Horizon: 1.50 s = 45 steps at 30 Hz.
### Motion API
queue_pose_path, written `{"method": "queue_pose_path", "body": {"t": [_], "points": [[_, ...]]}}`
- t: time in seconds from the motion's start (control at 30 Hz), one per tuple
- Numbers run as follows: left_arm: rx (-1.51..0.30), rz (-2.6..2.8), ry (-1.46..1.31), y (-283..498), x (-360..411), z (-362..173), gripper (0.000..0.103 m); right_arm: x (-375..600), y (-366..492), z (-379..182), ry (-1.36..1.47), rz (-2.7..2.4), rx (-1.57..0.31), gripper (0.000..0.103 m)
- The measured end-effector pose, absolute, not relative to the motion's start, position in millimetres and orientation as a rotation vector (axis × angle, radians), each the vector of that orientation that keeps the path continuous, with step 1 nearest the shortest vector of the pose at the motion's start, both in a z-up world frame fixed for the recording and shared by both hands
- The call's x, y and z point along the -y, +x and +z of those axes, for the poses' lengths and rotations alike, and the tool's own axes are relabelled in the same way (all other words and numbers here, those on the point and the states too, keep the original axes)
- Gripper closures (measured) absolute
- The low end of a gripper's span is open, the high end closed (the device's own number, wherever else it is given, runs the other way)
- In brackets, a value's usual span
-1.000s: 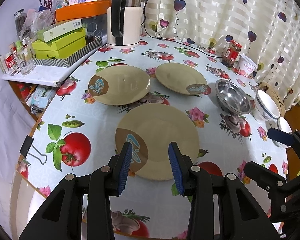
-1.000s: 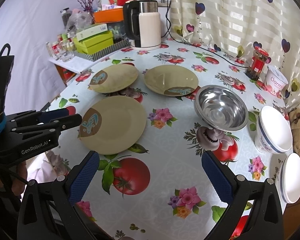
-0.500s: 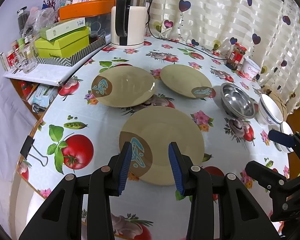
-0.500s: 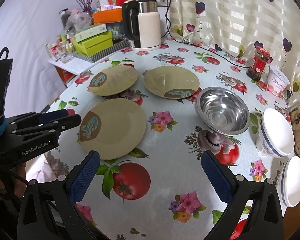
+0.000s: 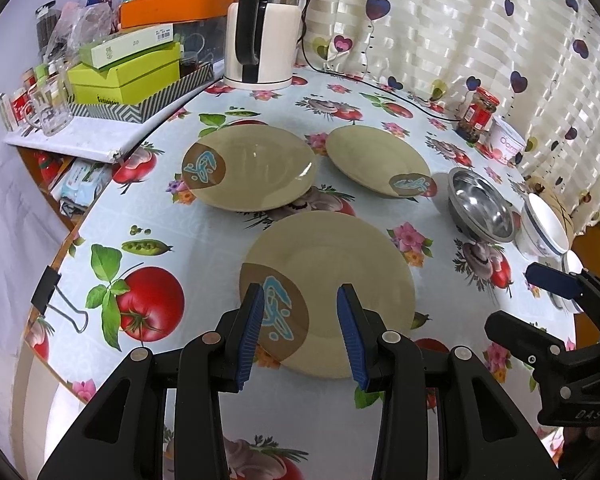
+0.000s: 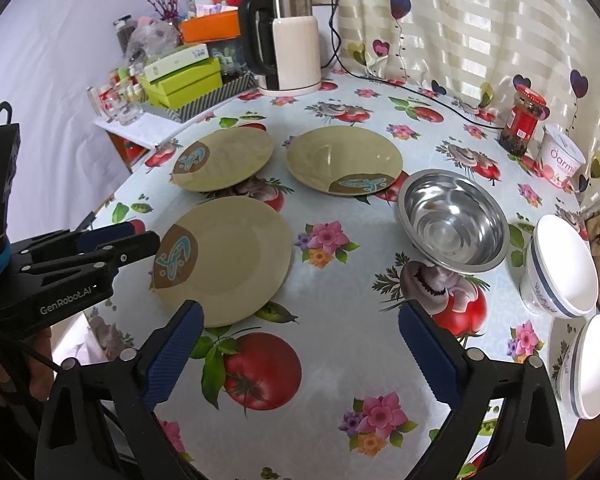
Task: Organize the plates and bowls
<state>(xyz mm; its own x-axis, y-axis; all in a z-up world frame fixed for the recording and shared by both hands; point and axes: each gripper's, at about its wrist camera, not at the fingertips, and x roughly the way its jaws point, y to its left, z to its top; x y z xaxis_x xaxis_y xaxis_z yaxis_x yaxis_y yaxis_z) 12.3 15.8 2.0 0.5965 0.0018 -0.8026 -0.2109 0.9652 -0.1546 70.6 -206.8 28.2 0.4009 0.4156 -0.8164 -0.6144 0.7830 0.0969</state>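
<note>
the left gripper (image 5: 301, 328) is seen with its blue pads (image 5: 252, 330) set a moderate gap apart, nothing pinched between them; they hang over the near rim of the near plate (image 5: 332, 280), and contact cannot be told. the right gripper (image 6: 298, 354) is spread wide, its pads (image 6: 428, 352) holding nothing, above bare tablecloth (image 6: 340, 300) with a printed tomato between them.

ahead of the left fingers two more plates are laid side by side, the left plate (image 5: 256, 168) and the right plate (image 5: 376, 160), each apart from the near one. to the right of those a steel bowl (image 5: 482, 208) is tilted, and just beyond it a white bowl (image 5: 542, 230).

in the right view the steel bowl (image 6: 454, 220) is shown ahead and right of the fingers, with the white bowl (image 6: 560, 272) and a second white bowl (image 6: 592, 364) near the table edge; the latter is barely seen from the left wrist. "genrobot.ai" is read on the left gripper's body only in the right view. "oarm" is read on a tub (image 6: 562, 160) beside a red-lidded jar (image 6: 522, 124). a kettle (image 5: 260, 36) stands far ahead.
</note>
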Motion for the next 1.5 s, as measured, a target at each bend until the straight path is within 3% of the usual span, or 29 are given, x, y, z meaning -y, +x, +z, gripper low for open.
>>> {"method": "queue_pose_path", "body": {"t": [0.6, 1.13, 1.5], "points": [[-0.944, 0.156, -0.254, 22.1, -29.4, -7.4, 0.064, 183.4, 88.0, 21.2, -0.259, 0.688, -0.985, 0.014], [-0.939, 0.188, -0.285, 33.3, -53.3, -13.6, 0.064, 151.9, 106.5, 11.6, -0.258, 0.789, -1.028, 0.031], [-0.926, 0.207, -0.311, 44.2, -73.9, -12.8, 0.064, 127.9, 126.8, 11.0, -0.261, 0.803, -1.021, 0.031]]}}
